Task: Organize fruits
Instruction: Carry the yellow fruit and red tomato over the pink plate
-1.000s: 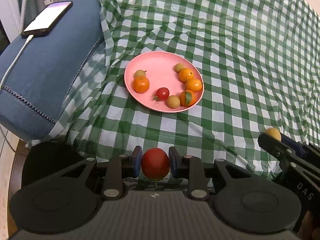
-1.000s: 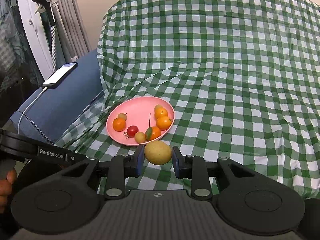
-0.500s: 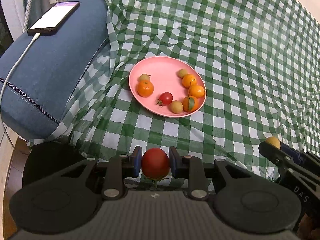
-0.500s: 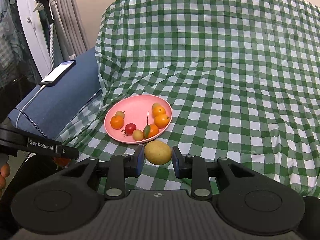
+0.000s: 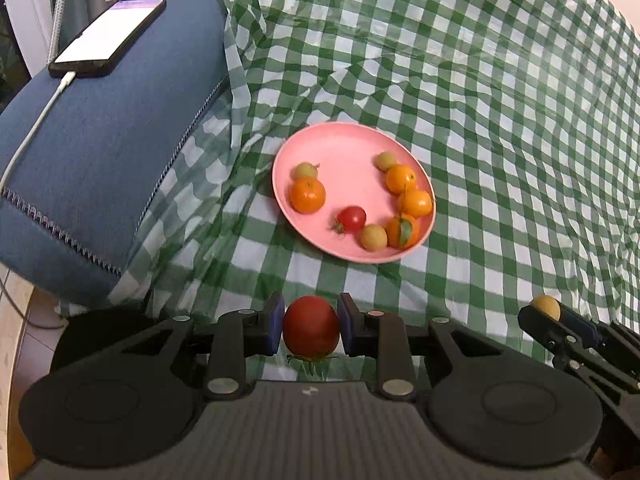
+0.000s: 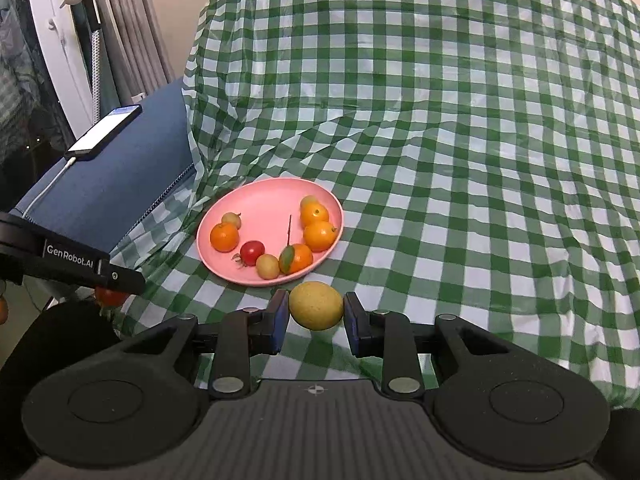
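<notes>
Gripping: left gripper on tomato, calyx half-hidden; right gripper on yellow fruit.

In the right wrist view, the left gripper's arm hides most of a red tomato, left of the right gripper.

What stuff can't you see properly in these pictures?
- Underside of the red tomato, left wrist view: hidden by the left gripper body.
- Yellow fruit in the right gripper, left wrist view: mostly hidden behind its jaws.
- Phone screen, both views: too small and bright to read.
- Person's hand, right wrist view: cut off by the left edge.
- Far side of the checked cloth: runs out of frame.
</notes>
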Tool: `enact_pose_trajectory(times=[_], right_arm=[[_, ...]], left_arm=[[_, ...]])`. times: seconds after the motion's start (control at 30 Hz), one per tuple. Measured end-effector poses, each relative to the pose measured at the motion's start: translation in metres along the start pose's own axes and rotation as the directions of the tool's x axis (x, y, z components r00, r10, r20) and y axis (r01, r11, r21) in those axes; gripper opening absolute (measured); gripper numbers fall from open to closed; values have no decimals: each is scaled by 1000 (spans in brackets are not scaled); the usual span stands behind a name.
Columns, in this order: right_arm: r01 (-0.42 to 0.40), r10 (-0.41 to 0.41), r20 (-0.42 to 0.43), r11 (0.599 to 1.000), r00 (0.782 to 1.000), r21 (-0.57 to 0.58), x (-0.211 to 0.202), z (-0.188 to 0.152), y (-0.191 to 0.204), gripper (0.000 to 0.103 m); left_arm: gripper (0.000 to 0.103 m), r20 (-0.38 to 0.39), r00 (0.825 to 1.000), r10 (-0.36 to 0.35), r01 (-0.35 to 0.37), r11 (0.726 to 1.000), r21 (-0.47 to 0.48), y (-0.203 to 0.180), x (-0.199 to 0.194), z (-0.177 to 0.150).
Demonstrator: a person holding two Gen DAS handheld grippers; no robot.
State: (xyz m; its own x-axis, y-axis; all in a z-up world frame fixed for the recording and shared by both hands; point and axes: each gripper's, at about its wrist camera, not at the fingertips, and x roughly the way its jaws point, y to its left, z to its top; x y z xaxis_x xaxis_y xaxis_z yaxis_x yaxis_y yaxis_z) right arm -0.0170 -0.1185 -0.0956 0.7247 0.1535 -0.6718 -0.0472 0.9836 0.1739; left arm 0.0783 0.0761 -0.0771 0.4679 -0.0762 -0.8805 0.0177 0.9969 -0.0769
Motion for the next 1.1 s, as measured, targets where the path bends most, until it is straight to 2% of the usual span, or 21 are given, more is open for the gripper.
enact_pose_trajectory(times=[0.27, 0.77, 1.1], right_arm=[[-18, 18, 0, 1000, 1000, -17, 37, 22, 9, 30], [-9, 7, -60, 999, 998, -38, 132, 45, 16, 30], [-8, 4, -53, 997, 999, -78, 161, 58, 15, 31]], left_arm=[[32, 8, 1000, 7, -7, 1000, 3, 1, 21, 31], [32, -30, 999, 35, -34, 999, 37, -12, 96, 82], [32, -23, 998, 60, -57, 993, 107, -22, 134, 106]])
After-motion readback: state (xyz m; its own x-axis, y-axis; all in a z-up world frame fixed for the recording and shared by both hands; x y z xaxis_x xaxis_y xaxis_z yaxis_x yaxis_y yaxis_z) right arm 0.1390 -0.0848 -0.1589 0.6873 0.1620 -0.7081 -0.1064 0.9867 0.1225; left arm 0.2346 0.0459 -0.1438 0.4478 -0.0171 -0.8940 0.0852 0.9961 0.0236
